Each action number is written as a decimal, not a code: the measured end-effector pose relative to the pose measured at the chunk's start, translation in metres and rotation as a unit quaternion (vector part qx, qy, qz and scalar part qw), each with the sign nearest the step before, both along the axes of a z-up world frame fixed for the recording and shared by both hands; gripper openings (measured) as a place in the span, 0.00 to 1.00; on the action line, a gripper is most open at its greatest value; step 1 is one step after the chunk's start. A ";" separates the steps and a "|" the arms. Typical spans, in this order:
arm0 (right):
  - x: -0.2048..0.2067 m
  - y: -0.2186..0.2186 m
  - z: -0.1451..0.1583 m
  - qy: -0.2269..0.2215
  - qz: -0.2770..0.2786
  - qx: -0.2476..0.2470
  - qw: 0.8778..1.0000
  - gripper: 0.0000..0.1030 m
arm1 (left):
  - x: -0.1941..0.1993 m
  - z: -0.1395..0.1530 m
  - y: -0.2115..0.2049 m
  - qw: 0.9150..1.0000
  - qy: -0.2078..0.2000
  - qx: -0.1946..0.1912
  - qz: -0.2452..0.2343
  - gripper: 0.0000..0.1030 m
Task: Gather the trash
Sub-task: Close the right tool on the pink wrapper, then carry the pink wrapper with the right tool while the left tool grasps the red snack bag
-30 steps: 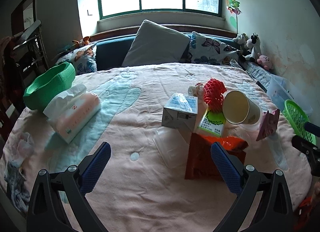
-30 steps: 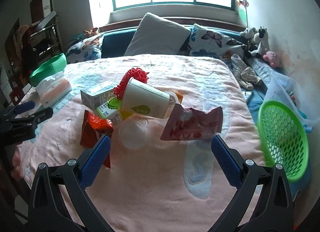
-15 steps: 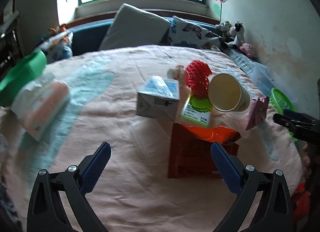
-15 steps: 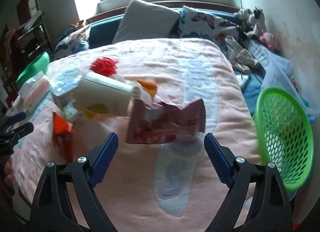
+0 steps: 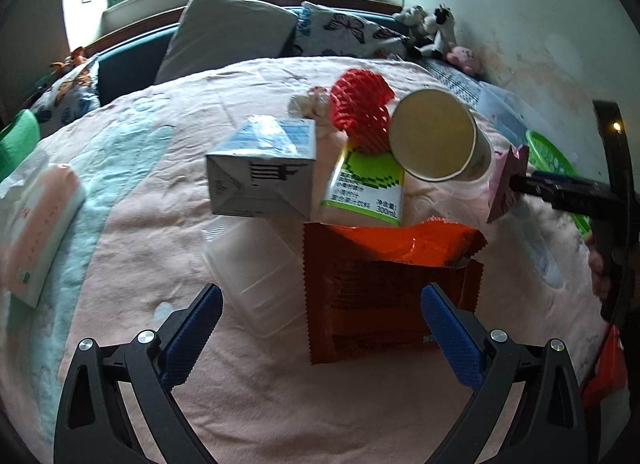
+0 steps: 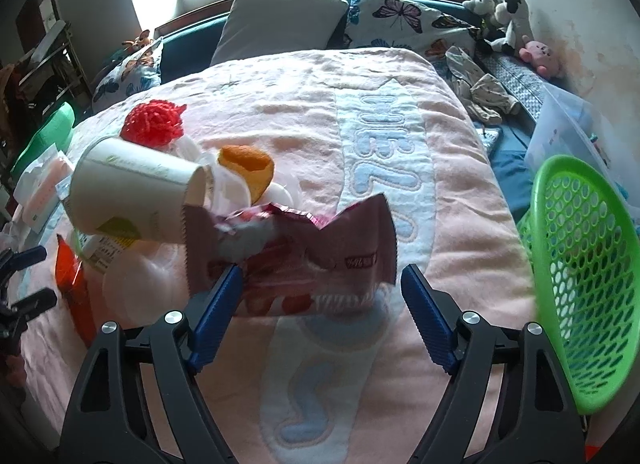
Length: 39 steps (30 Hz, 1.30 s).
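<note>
Pink wrapper (image 6: 292,260) btwn closing right gripper (image 6: 320,300) jaws

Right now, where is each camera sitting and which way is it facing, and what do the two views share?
Left wrist: on the left tool, angled down over the bed at the orange bag and carton; its own two fingers show, plus the right tool at the right edge.
Right wrist: on the right tool, angled down at the pink wrapper, jaws closing around it; its fingers show, plus the left tool at the left edge.
Shared: cup, red net, green basket.
</note>
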State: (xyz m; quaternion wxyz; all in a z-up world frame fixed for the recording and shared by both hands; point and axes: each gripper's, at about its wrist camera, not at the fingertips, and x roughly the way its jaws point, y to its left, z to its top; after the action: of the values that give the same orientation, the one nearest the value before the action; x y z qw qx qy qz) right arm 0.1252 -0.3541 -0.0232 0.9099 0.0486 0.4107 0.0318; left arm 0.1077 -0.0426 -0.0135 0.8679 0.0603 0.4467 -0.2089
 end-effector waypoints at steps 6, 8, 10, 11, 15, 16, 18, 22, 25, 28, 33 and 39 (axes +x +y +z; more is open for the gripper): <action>0.013 -0.011 -0.009 0.016 -0.002 0.016 1.000 0.69 | 0.006 -0.007 -0.002 0.999 0.015 -0.020 -0.025 0.93; 0.015 -0.014 -0.011 0.017 -0.001 0.021 1.000 0.68 | 0.007 -0.007 -0.003 0.999 0.014 -0.023 -0.029 0.91; 0.016 -0.016 -0.011 0.017 -0.001 0.027 0.999 0.61 | 0.008 -0.007 -0.005 0.999 0.012 -0.024 -0.038 0.87; 0.016 -0.016 -0.011 0.015 -0.004 0.026 1.000 0.59 | 0.008 -0.007 -0.006 0.999 0.010 -0.022 -0.039 0.87; 0.014 -0.018 -0.008 0.009 -0.006 0.027 1.000 0.47 | 0.008 -0.005 -0.008 0.998 0.005 -0.025 -0.053 0.74; 0.014 -0.018 -0.008 0.008 -0.006 0.025 1.000 0.45 | 0.007 -0.005 -0.007 0.998 0.006 -0.028 -0.056 0.73; 0.013 -0.019 -0.007 0.005 -0.009 0.023 1.000 0.41 | 0.007 -0.005 -0.007 0.998 0.006 -0.034 -0.060 0.68; 0.009 -0.019 -0.004 -0.003 -0.012 0.022 1.000 0.31 | 0.004 -0.004 -0.008 0.997 0.004 -0.039 -0.068 0.60; 0.006 -0.019 -0.001 -0.006 -0.015 0.018 1.000 0.26 | 0.002 -0.004 -0.008 0.996 0.004 -0.042 -0.072 0.56; 0.003 -0.020 0.000 -0.006 -0.021 0.020 1.000 0.26 | 0.001 -0.004 -0.006 0.996 0.006 -0.047 -0.075 0.55; -0.003 -0.024 0.000 0.000 -0.027 0.033 0.999 0.31 | 0.000 -0.002 -0.001 0.995 0.015 -0.064 -0.074 0.60; -0.012 -0.026 -0.001 -0.004 -0.024 0.043 0.999 0.70 | -0.001 0.002 0.008 0.994 0.010 -0.077 -0.076 0.77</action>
State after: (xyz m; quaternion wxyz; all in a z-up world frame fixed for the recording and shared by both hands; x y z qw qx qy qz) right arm 0.1136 -0.3801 -0.0244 0.9090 0.0974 0.4043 0.0280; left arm 0.1070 -0.0348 -0.0118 0.8473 0.0249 0.4318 -0.3082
